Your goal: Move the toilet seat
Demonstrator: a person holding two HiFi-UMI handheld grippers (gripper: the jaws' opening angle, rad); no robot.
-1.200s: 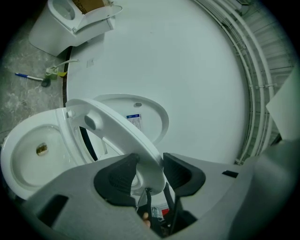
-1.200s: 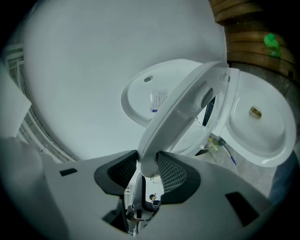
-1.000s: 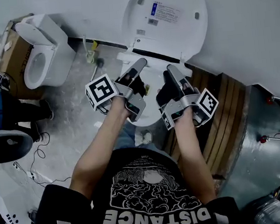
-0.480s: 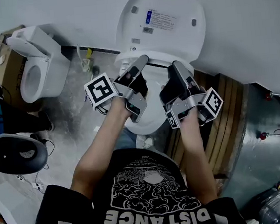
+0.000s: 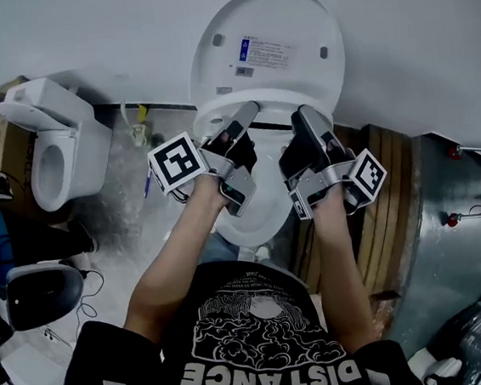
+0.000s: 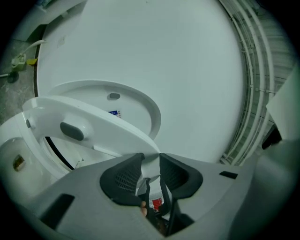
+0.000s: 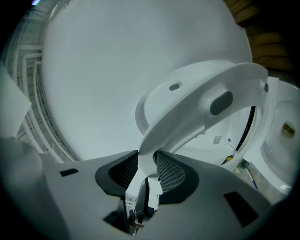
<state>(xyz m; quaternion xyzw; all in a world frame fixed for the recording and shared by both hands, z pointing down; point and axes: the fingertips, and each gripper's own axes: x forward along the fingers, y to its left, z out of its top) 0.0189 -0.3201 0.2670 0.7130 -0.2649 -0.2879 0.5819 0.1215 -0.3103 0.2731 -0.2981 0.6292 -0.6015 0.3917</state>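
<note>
The white toilet seat (image 5: 275, 111) is tilted up off the bowl (image 5: 260, 219), below the raised lid (image 5: 268, 48) that leans on the wall. My left gripper (image 5: 245, 114) pinches the seat's front rim on its left side, and its jaws are closing. The right gripper (image 5: 308, 116) pinches the rim on the right side. In the left gripper view the seat (image 6: 93, 126) runs between the pads of my left gripper (image 6: 151, 161), with the lid (image 6: 117, 98) behind. In the right gripper view the seat (image 7: 201, 98) fills the gap of my right gripper (image 7: 146, 161).
A second white toilet (image 5: 51, 135) stands at the left beside a cardboard box (image 5: 0, 136). Wooden slats (image 5: 394, 188) lie to the right of the bowl. A dark round seat (image 5: 42, 294) and a cable are on the floor at the lower left.
Both grippers have moved away from my body toward the lid, and the seat's front rim has come up with them. The left jaws have narrowed on the rim.
</note>
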